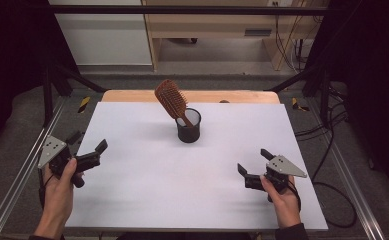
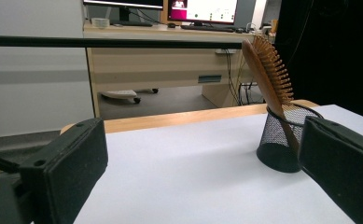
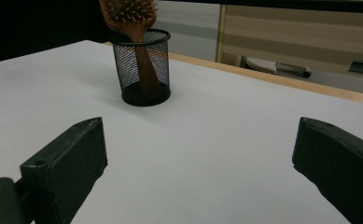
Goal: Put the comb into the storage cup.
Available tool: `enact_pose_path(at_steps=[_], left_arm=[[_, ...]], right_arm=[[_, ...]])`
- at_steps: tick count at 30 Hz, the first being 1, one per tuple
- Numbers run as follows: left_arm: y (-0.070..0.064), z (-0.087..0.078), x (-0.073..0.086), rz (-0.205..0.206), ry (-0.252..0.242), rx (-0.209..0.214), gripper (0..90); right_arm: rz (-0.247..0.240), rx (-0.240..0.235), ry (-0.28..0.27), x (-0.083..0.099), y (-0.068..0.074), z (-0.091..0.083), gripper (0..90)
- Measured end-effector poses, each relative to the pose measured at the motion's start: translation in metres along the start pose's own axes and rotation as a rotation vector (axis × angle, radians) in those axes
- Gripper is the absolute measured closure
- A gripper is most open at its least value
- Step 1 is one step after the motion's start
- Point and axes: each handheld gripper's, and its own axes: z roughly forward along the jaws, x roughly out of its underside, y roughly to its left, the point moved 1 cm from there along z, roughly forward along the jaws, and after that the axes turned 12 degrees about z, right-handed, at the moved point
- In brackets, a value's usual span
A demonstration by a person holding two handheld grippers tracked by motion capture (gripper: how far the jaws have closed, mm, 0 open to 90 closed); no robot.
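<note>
Wooden hairbrush (image 1: 171, 99) stands handle-down in mesh cup (image 1: 188, 126); placement looks done. Left gripper (image 1: 88, 145), right gripper (image 1: 254, 161): fingers wide, empty, well apart from cup.

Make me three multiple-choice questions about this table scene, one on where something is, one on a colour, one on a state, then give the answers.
1. Where is the hairbrush?
A. flat on the table
B. handle down in the mesh cup
C. in a hand-held gripper

2. What colour is the mesh cup?
A. black
B. white
C. red

3. How do the left hand-held gripper and right hand-held gripper stand?
A. both shut on the brush
B. one open, one shut
C. both open and empty

Answers: 1 B, the brush head leans out above the cup rim. 2 A, the mesh is dark against the white table. 3 C, each gripper view shows jaws wide apart with nothing between.
</note>
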Motion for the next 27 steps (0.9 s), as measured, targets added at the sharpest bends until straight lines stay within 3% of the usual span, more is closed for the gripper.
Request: enact_pose_path(at_steps=[27], left_arm=[[-0.010,-0.008,0.027,-0.021,-0.010,0.004,1.7]], right_arm=[[-0.001,-0.024,0.006,0.002,-0.004,-0.005,3.8]])
